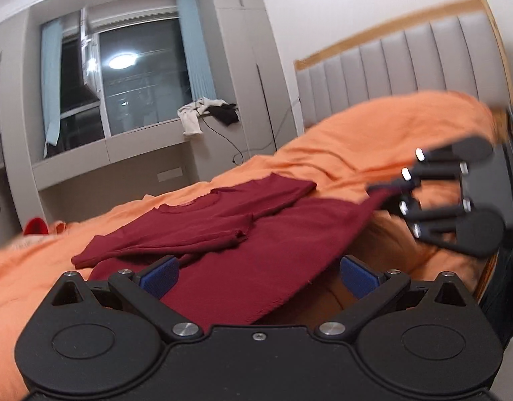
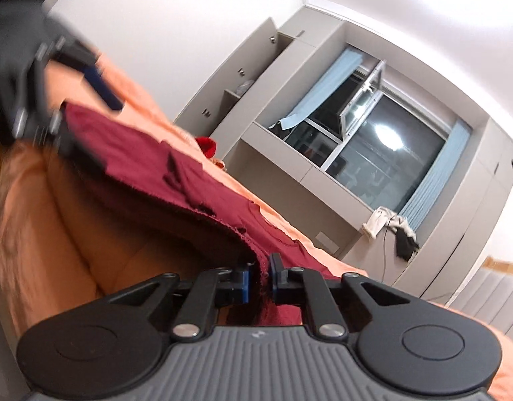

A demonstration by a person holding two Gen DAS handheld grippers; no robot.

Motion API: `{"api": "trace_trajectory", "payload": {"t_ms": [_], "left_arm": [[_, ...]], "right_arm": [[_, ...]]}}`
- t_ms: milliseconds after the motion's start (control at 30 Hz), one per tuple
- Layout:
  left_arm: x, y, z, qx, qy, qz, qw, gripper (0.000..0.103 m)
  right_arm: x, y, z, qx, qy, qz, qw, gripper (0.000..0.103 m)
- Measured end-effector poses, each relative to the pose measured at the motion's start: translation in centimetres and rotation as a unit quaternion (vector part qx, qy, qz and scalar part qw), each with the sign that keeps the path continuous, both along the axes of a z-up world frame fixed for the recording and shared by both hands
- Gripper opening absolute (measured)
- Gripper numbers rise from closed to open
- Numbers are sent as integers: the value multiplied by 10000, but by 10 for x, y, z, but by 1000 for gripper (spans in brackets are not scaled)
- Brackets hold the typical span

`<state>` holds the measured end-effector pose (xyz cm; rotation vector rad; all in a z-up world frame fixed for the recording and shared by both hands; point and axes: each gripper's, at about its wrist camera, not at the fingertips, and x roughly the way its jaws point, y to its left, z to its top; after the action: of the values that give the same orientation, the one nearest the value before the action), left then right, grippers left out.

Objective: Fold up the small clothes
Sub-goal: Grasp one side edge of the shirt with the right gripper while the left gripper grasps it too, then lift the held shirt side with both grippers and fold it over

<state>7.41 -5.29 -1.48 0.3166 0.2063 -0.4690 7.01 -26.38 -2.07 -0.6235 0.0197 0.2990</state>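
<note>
Maroon shirt (image 2: 149, 153) hem pinched between right gripper (image 2: 260, 279) fingers (lifted).

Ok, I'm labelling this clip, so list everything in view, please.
Dark red knit top: one, maroon, on the bed, hem lifted.
Orange bedsheet: one, covers the bed.
Grey padded headboard: one, behind the bed.
Small red cloth: one, far bed edge.
White and black clothes: a pile, on the window ledge.
Pale blue curtains: two, beside the window.
Left hand-held gripper: black, blue pads, open around the hem.
Right hand-held gripper: black, shut on the hem.
</note>
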Motion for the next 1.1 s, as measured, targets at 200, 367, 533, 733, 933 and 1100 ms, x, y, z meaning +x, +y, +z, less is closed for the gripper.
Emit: {"api": "trace_trajectory", "payload": {"t_ms": [200, 367, 533, 733, 933, 1100], "left_arm": [[9, -25, -17, 523, 185, 98, 9984, 97], [31, -29, -27, 1009, 140, 1147, 9882, 72], [44, -1, -19, 703, 230, 2205, 9726, 37], [38, 23, -9, 475, 196, 2967, 9536, 33], [26, 30, -9, 571, 59, 3313, 9418, 32], [17, 37, -4, 456, 29, 3617, 9312, 8]], "right_arm": [[-2, -20, 17, 499, 62, -52, 9987, 8], [-8, -25, 19, 518, -38, -144, 9985, 7], [-11, -29, 25, 607, -101, -215, 9979, 7], [-14, -27, 27, 577, -162, -262, 9979, 7], [-15, -22, 27, 521, -176, -338, 9979, 7], [-20, -18, 26, 387, -238, -427, 9981, 7]]}}
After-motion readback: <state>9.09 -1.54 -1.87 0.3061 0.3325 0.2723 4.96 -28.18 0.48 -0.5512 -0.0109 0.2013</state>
